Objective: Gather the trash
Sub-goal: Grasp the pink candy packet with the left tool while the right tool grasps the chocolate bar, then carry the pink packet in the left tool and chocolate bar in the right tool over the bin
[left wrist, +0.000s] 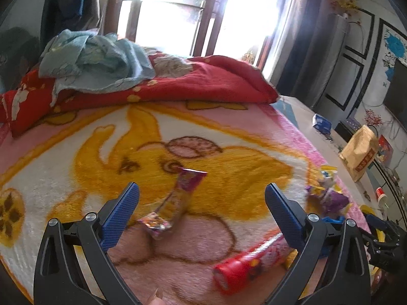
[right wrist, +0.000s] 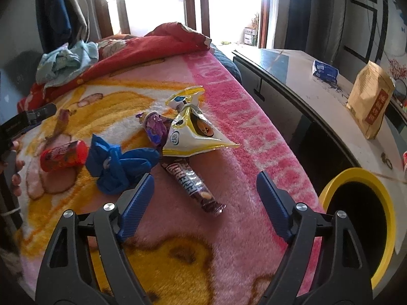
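Note:
Trash lies on a pink and yellow blanket [right wrist: 254, 132]. My left gripper [left wrist: 202, 186] is open above a pink-yellow snack wrapper [left wrist: 175, 200], whose pads do not touch it. A red tube [left wrist: 244, 264] lies near its right finger, and a purple wrapper [left wrist: 328, 198] sits further right. My right gripper [right wrist: 206, 176] is open over a brown chocolate bar wrapper [right wrist: 193, 185], untouched. Beyond it are a white-yellow wrapper [right wrist: 193, 137], the purple wrapper [right wrist: 155, 127], a crumpled blue plastic bag [right wrist: 119, 162] and the red tube [right wrist: 63, 156].
A yellow-rimmed bin [right wrist: 356, 175] stands beside the bed at the right. A counter [right wrist: 305, 81] behind it carries a brown paper bag [right wrist: 371, 101] and a blue packet [right wrist: 325, 72]. A red quilt [left wrist: 178, 81] and a light blue cloth [left wrist: 94, 58] are heaped at the far end.

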Available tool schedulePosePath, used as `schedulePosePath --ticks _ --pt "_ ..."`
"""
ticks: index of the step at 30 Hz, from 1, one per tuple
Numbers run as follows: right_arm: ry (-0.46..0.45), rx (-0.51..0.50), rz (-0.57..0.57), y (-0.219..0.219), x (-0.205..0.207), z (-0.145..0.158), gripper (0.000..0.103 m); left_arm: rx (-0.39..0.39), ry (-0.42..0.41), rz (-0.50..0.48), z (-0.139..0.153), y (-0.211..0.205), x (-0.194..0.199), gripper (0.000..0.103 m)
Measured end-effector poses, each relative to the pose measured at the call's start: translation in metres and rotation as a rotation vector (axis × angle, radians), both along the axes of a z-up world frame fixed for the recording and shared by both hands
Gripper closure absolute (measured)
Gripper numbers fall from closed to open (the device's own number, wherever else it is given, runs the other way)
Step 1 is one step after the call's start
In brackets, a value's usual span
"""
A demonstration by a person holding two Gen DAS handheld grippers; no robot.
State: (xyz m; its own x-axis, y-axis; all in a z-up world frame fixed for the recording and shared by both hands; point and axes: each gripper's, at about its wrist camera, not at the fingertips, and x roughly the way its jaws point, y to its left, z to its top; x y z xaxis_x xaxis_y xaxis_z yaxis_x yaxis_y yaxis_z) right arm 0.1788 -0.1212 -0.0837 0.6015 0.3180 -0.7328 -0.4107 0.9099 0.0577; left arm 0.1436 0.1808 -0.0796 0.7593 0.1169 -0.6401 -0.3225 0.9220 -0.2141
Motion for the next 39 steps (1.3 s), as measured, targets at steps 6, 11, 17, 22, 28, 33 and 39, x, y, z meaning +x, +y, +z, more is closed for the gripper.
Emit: schedulePosePath --ticks 6,11,17,22,28,33,39 --pt "0.003 -0.033 0.023 0.003 0.008 -0.007 0.038 -0.009 0.066 0.013 -0.017 0.014 0.010 0.008" --pt "0.044 -0.020 0.059 0.007 0.010 -0.014 0.059 -0.048 0.113 0.021 -0.031 0.022 0.015 0.025" --pt "0.087 0.015 0.086 0.007 0.004 -0.023 0.086 -0.055 0.129 0.021 -0.035 0.024 0.015 0.043" --pt "0.105 0.047 0.085 0.002 -0.006 -0.023 0.091 -0.055 0.133 0.024 -0.036 0.028 0.011 0.060" --pt "0.140 0.098 0.070 -0.005 -0.014 -0.024 0.093 -0.076 0.128 0.014 -0.036 0.033 0.006 0.079" --pt "0.162 0.123 0.065 -0.009 -0.022 -0.023 0.093 -0.110 0.102 -0.015 -0.033 0.032 0.001 0.082" --pt "0.178 0.146 0.070 -0.012 -0.029 -0.022 0.093 -0.116 0.049 -0.043 -0.020 0.019 -0.006 0.083"
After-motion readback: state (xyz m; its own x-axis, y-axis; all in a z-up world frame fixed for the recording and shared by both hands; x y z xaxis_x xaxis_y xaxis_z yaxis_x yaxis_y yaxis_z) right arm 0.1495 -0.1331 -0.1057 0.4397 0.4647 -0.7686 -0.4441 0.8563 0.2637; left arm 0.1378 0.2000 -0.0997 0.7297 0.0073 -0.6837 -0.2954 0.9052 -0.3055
